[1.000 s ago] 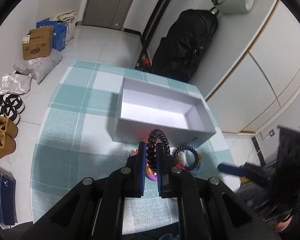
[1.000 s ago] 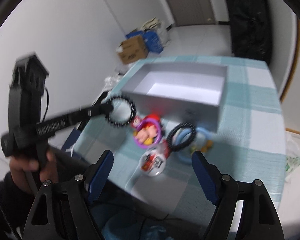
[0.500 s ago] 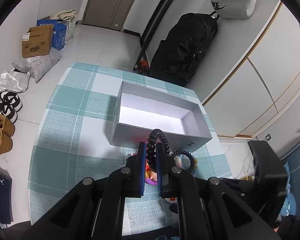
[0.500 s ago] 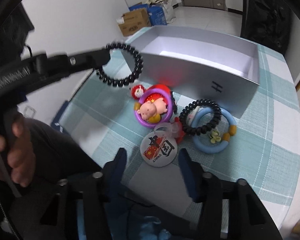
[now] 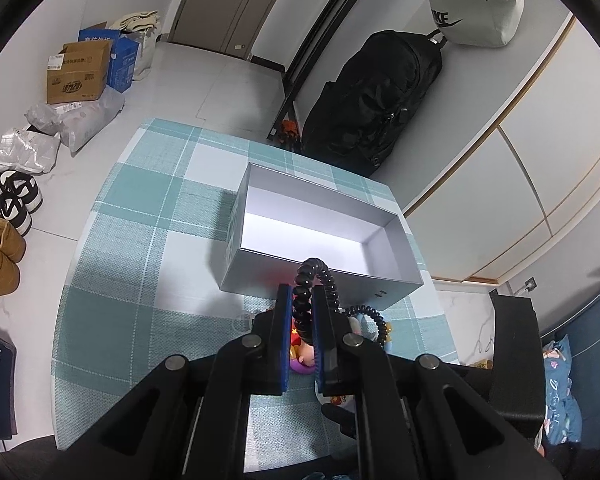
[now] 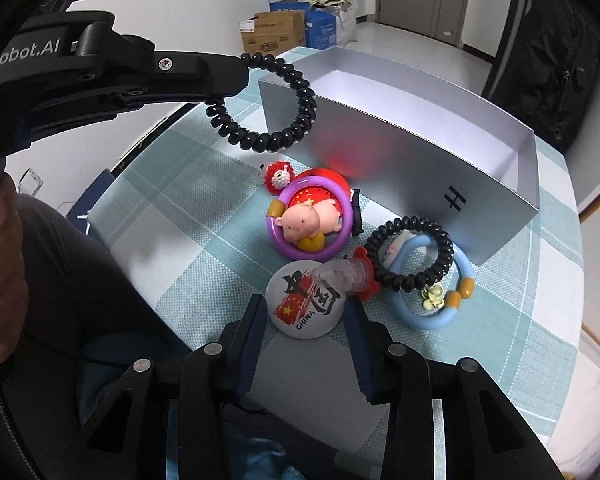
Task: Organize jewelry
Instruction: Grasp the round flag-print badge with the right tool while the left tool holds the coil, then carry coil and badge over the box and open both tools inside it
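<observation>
Black coiled plastic, a spiral bracelet, hangs clamped in the left gripper, just short of the open grey cardboard box ahead of its jaws. The right gripper has just been closing its jaws around the round white China badge; whether the pads press on it I cannot tell. The clear red-trimmed charm overlaps that badge, so a lift could drag it along, or the thin badge could slip out.

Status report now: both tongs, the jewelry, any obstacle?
Left tongs shut on black coil bracelet, held above table. Right tongs have been closing around round badge, pads not pressing. Gray box empty, path clear.
</observation>
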{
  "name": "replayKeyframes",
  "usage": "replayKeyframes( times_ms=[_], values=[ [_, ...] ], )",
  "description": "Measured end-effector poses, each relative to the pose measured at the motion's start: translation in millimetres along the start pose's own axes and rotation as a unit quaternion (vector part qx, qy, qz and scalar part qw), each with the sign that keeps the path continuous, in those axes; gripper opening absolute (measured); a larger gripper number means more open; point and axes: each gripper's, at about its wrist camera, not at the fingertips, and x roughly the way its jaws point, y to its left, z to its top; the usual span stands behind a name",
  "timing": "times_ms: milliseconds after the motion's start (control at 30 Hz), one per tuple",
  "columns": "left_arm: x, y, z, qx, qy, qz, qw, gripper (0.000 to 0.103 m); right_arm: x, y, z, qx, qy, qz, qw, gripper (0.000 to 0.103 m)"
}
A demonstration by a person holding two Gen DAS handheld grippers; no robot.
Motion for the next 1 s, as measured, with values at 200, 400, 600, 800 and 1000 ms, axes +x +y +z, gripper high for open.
replayKeyframes(
  times_ms=[200, 400, 600, 800, 1000],
  values=[
    [-1.1, -0.8, -0.9, 0.004, -0.001, -0.001, 1.0000, 0.005, 5.3, -0.6, 2.0, -0.002, -0.005, -0.003, 1.000, 0.043],
    [-2.3, 0.6, -0.6, 0.001, -0.003, 0.000, 1.0000, 0.005, 11.1, 7.8, 5.4, -0.023, -0.013, -0.021, 0.999, 0.042],
    [-9.3, 1.5, 1.2, -0.001, -0.018, -0.005, 0.9998, 0.005, -12.9, 9.4, 3.6, -0.011, -0.049, 0.003, 0.999, 0.042],
    [-14.8, -2.1, 6.8, -0.003, -0.038, -0.009, 0.9992, 0.005, -54.1, -9.6, 7.7, 0.034, -0.137, 0.045, 0.989, 0.042],
    [-17.1, -2.9, 15.0, -0.028, -0.048, -0.019, 0.9983, 0.005, -80.4, -39.6, 10.1, 0.096, -0.195, 0.047, 0.975, 0.042]
  ],
)
